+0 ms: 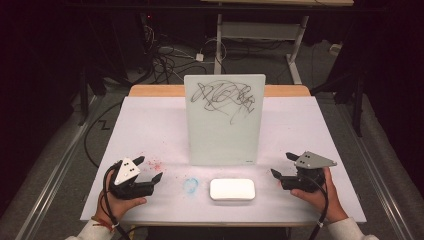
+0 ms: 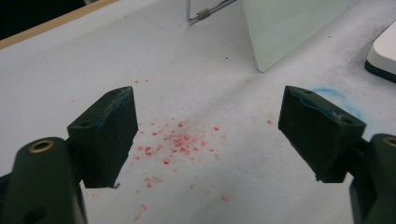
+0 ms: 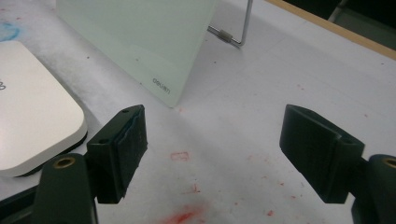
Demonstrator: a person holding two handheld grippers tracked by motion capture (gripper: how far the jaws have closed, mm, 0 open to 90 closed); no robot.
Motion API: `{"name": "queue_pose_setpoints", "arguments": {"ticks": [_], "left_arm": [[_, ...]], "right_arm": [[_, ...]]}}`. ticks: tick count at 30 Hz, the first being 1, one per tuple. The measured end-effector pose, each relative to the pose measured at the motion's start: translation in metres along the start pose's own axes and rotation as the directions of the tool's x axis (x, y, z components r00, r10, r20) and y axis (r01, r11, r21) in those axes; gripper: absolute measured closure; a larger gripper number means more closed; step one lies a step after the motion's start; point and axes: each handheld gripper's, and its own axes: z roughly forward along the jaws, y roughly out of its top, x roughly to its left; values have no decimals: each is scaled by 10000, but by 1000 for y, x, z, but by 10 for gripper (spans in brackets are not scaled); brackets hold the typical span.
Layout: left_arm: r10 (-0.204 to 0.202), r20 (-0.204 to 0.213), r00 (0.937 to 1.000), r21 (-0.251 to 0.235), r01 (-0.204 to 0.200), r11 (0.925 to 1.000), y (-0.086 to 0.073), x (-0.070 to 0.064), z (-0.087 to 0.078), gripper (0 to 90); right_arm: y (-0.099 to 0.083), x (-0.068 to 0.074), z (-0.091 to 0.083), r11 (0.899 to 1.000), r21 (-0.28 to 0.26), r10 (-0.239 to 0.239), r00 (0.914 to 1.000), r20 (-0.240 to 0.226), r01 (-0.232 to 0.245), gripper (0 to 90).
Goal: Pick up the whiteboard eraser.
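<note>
White tabletop (image 1: 300, 130) carries a scribbled glass board (image 1: 225, 120), flanked by both hand-held grippers, left (image 1: 148, 169) and right (image 1: 282, 165), jaws spread wide.

A lab or studio: dark curtains (image 1: 40, 60) surround the white table (image 1: 150, 125), cables (image 1: 165, 57) tangle on the grey carpet (image 1: 60, 150), and an adjustable desk frame (image 1: 260, 32) stands behind.

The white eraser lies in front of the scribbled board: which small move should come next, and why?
Probably the right gripper should move toward the white eraser and close on it. Both grippers are open and empty, the eraser lies untouched on the table, and the whiteboard bears black scribbles.
</note>
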Motion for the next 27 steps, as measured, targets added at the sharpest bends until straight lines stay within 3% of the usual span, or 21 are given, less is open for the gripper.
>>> {"name": "queue_pose_setpoints", "arguments": {"ticks": [6,9,10,13,14,15,16,17,19,20,22,23,25,26,27], "left_arm": [[126,106,9999,-66,-125,9999,0,-3,1,189],[316,140,9994,46,-317,9995,-1,-4,0,189],[342,156,9993,75,-343,9994,-1,-5,0,189],[410,148,9990,102,-412,9991,-1,-6,-2,189],[459,164,9988,120,-461,9989,-1,-7,-2,189],[509,187,9985,126,-512,9986,-1,-7,-2,188],[507,212,9985,107,-509,9986,-1,-8,-2,188],[514,218,9984,116,-517,9986,-1,-8,-2,184],[503,249,9984,158,-507,9986,-2,-8,-1,179],[503,249,9984,158,-507,9986,-2,-8,-1,179],[537,298,9981,202,-543,9983,-3,-7,-1,177],[532,301,9981,193,-538,9984,-3,-7,-1,177],[524,307,9982,155,-529,9985,-3,-8,-2,176],[530,305,9981,154,-535,9985,-4,-8,-2,174],[535,312,9981,163,-540,9984,-4,-8,-3,169]], "right_arm": [[4,1,-1,9998,71,-161,9989,-450,165,237],[13,4,0,9995,118,-273,9943,-1030,287,236],[13,4,0,9995,118,-273,9943,-1030,287,236],[28,14,7,9973,245,-628,9803,-1870,686,238],[28,14,7,9973,245,-628,9803,-1870,686,238],[37,21,12,9946,286,-896,9662,-2417,994,240],[37,21,12,9946,286,-896,9662,-2417,994,240],[44,30,18,9899,392,-1202,9528,-2787,1364,241],[49,38,24,9854,501,-1389,9381,-3173,1629,241],[49,38,24,9854,501,-1389,9381,-3173,1629,241],[55,52,35,9755,694,-1688,9129,-3716,2086,238],[55,52,35,9755,694,-1688,9129,-3716,2086,238],[57,62,43,9645,906,-1925,8953,-4018,2480,237],[59,70,51,9564,1028,-2049,8791,-4304,2733,235],[60,74,55,9524,1080,-2118,8735,-4383,2851,234]]}}
